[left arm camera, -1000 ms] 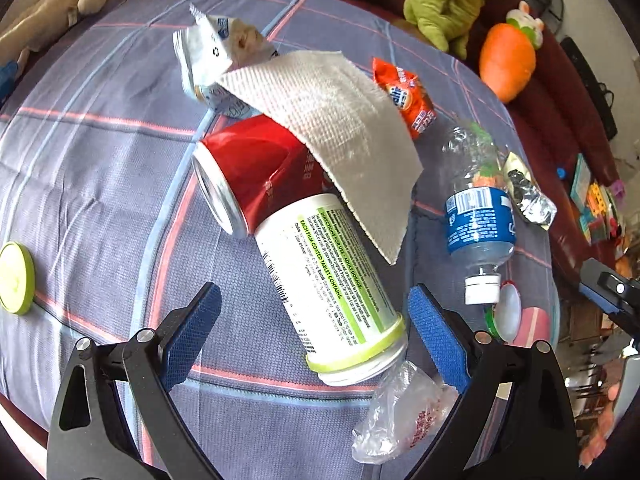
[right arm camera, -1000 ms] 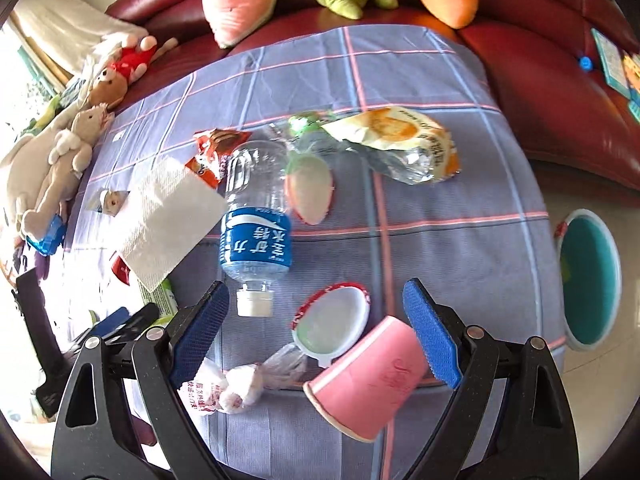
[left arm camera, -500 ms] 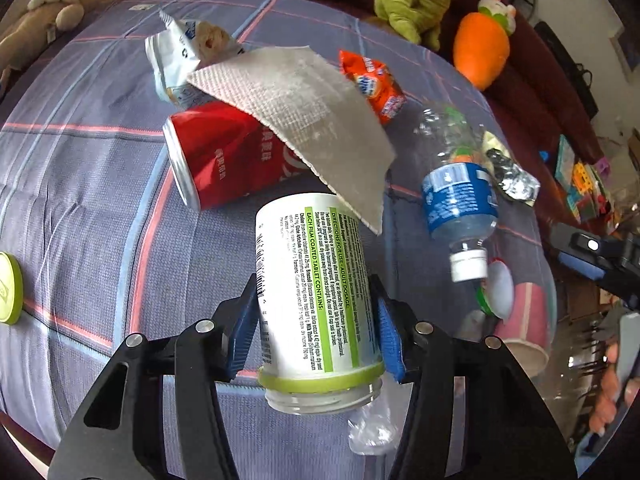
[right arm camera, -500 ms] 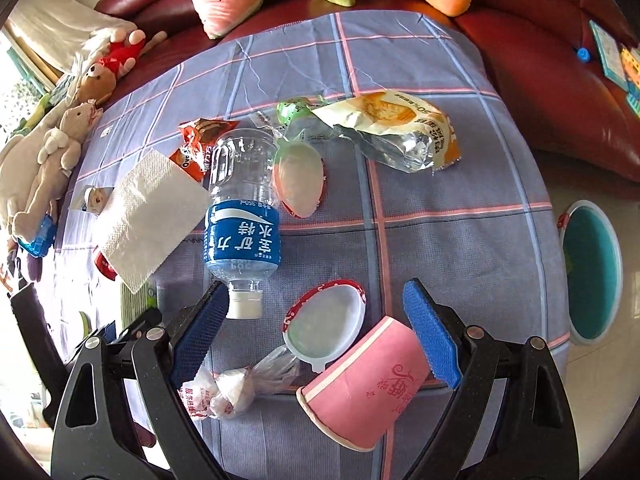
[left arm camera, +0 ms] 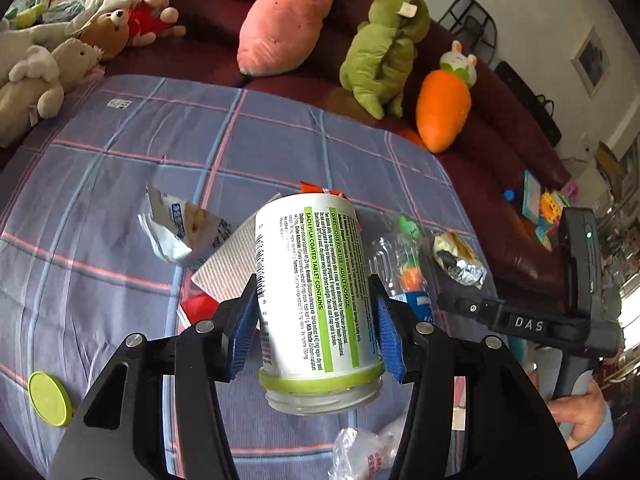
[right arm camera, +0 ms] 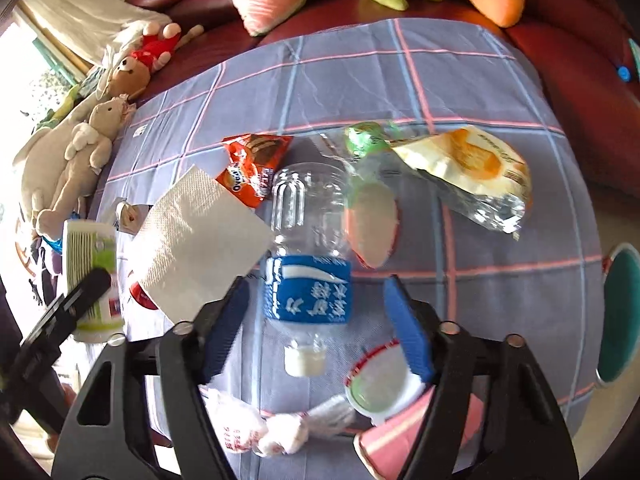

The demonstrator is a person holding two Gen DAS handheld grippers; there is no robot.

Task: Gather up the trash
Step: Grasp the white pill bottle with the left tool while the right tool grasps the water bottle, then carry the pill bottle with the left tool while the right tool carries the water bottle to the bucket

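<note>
Jaws of left gripper clamp the pill jar, lifted mid-frame; right gripper wide, straddling the bottle. Judged barely begun: napkin, wrappers, cup remain on the bench.

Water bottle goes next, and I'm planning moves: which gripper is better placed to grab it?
Right gripper: it's open, its fingers flanking the water bottle. The left gripper is shut on the supplement bottle.

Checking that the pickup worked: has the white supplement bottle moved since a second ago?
Yes. The white supplement bottle, then lying beside the red can, is now lifted off the tablecloth, clamped in the left tongs.
</note>
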